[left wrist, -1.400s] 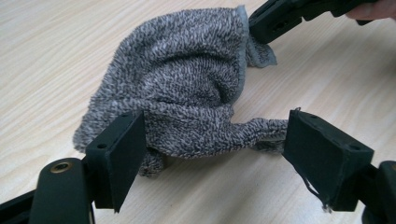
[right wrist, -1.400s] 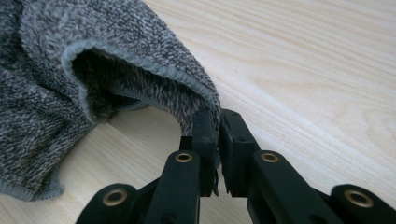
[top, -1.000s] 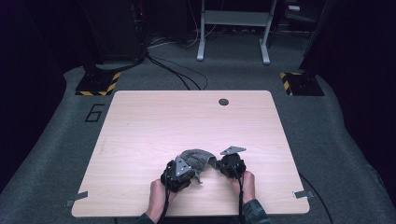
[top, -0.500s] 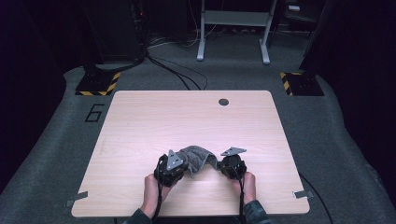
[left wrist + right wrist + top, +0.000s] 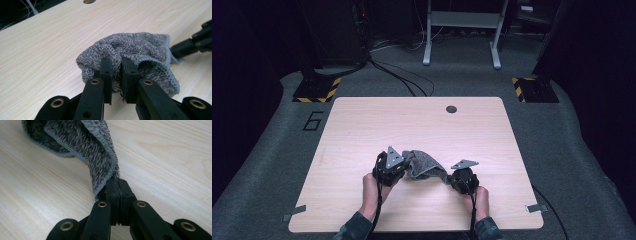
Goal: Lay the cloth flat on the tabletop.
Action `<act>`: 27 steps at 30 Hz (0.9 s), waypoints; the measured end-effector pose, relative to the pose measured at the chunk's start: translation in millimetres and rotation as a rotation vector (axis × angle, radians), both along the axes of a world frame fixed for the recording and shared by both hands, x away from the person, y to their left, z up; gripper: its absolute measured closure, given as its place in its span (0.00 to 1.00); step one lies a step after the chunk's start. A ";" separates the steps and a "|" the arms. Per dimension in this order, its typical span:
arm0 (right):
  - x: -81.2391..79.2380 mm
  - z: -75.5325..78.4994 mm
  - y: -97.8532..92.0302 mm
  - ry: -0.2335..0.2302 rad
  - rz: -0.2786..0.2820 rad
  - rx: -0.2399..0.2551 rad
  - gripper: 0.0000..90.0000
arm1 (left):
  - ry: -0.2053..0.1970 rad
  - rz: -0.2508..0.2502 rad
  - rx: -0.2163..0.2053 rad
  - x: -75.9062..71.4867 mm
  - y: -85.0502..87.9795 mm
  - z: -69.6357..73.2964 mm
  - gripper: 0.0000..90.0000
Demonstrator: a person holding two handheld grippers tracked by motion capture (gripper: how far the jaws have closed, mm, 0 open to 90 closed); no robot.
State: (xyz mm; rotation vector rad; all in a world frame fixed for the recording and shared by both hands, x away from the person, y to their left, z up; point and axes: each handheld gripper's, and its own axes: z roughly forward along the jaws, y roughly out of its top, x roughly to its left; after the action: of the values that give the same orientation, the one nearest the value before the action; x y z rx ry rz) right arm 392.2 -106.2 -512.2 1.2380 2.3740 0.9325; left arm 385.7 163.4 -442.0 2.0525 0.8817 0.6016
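Your left tool [image 5: 115,75] just closing on a fold of the grey knitted terry cloth [image 5: 424,166], right tool [image 5: 117,192] clamped tight on its hemmed edge, cloth bunched between both on the pale wooden counter [image 5: 422,125].

Light wooden table [image 5: 362,130], round hole near far edge, grey towel [image 5: 424,165] on its near half

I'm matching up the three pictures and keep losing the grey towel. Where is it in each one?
High view: grey towel lies near the table's front edge, between both tongs.
Left gripper view: towel at centre, pinched by the left tongs.
Right gripper view: towel at upper left, its hem clamped in the right tongs.
Shared landmark: the pale wood table.
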 end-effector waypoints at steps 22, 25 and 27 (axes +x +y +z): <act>-8.2 12.5 -13.8 -0.044 -0.020 0.063 0.71 | 0.068 0.056 -0.030 38.4 -4.5 -6.5 0.38; -4.0 23.6 -15.5 -0.073 -0.029 0.079 0.59 | 0.081 0.053 -0.049 27.2 3.1 -9.9 0.36; -0.8 30.0 -12.4 -0.098 -0.022 0.070 0.56 | 0.086 0.051 -0.052 24.4 5.1 -11.0 0.36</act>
State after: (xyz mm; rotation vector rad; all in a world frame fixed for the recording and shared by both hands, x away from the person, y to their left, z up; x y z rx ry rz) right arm 391.4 -118.7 -482.1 1.2119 2.2657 1.0535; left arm 410.1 168.5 -453.0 2.0269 0.9925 0.5159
